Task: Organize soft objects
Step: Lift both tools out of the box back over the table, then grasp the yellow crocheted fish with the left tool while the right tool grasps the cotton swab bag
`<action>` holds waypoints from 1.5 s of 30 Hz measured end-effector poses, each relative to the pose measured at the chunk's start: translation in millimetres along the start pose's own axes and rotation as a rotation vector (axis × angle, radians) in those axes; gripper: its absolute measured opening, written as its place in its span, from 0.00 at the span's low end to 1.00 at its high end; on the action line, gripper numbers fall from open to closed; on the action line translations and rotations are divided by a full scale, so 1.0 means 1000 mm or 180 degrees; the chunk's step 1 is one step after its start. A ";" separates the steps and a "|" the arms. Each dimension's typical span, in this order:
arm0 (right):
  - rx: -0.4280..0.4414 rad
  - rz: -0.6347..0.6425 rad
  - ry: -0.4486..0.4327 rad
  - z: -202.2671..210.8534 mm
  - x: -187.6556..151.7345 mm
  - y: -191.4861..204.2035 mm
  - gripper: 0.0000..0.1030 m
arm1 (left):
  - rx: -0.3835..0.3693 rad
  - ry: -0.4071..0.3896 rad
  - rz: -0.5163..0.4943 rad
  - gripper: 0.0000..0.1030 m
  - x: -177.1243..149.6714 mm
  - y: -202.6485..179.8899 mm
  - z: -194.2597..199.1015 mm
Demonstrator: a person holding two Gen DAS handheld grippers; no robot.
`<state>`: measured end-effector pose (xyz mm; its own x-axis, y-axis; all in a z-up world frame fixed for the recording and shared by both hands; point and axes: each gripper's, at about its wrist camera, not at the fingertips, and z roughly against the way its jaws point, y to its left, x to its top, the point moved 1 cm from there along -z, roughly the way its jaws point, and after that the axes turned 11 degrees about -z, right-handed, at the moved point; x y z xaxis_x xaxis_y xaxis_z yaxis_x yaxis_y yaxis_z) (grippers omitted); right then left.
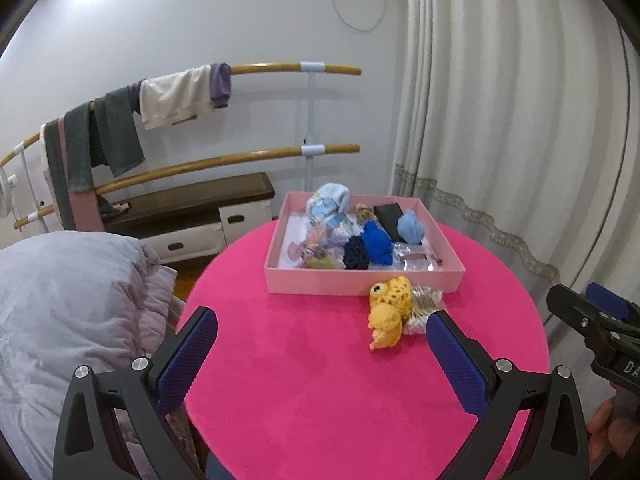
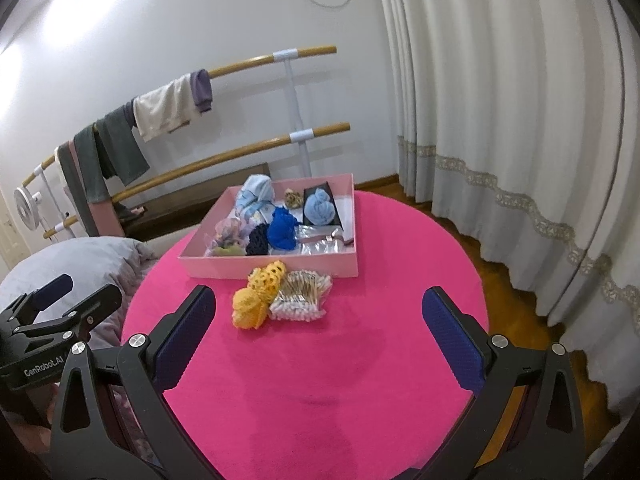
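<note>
A yellow crocheted toy point(image 1: 390, 310) point(image 2: 258, 294) lies on the round pink table point(image 1: 320, 380) point(image 2: 340, 360), just in front of a shallow pink box point(image 1: 360, 284) point(image 2: 272, 266). A clear bag of cotton swabs point(image 2: 302, 296) point(image 1: 424, 304) lies against the toy's right side. The box holds several soft things: a bright blue knit piece point(image 1: 376, 242) point(image 2: 282, 228), a dark navy one point(image 1: 356, 254), light blue rolled cloths point(image 1: 330, 204) point(image 2: 318, 208). My left gripper point(image 1: 322, 334) is open and empty, short of the toy. My right gripper point(image 2: 320, 308) is open and empty too.
A grey quilted bedding heap point(image 1: 68, 320) lies left of the table. Behind are wooden rails with hung clothes point(image 1: 168, 100), a dark bench with drawers point(image 1: 200, 208), and a curtain point(image 1: 500, 120) on the right. The right gripper's tip point(image 1: 592, 320) shows at the left view's edge.
</note>
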<state>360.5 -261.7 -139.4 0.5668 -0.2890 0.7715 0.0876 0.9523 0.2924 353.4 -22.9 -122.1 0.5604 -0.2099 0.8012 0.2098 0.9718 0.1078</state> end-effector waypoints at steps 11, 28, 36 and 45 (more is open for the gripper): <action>-0.0142 -0.0114 0.0373 -0.060 -0.005 -0.025 1.00 | -0.0228 0.0446 -0.0114 1.00 0.004 -0.017 -0.100; -0.0249 -0.0177 0.0753 -0.133 -0.013 -0.041 1.00 | -0.0342 0.0814 -0.0238 0.99 0.000 -0.045 -0.245; -0.0226 -0.0168 0.0850 -0.155 -0.013 -0.038 1.00 | -0.0476 0.0818 -0.0141 0.61 0.004 -0.038 -0.276; -0.0106 -0.0073 0.0977 -0.184 -0.018 -0.013 1.00 | -0.0479 0.0728 -0.0122 0.30 -0.003 -0.021 -0.262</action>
<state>499.6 -250.6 -261.0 0.7849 -0.2721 0.5567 0.1270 0.9500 0.2852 557.3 -70.7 -281.3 0.7125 -0.2817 0.6427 0.3414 0.9393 0.0332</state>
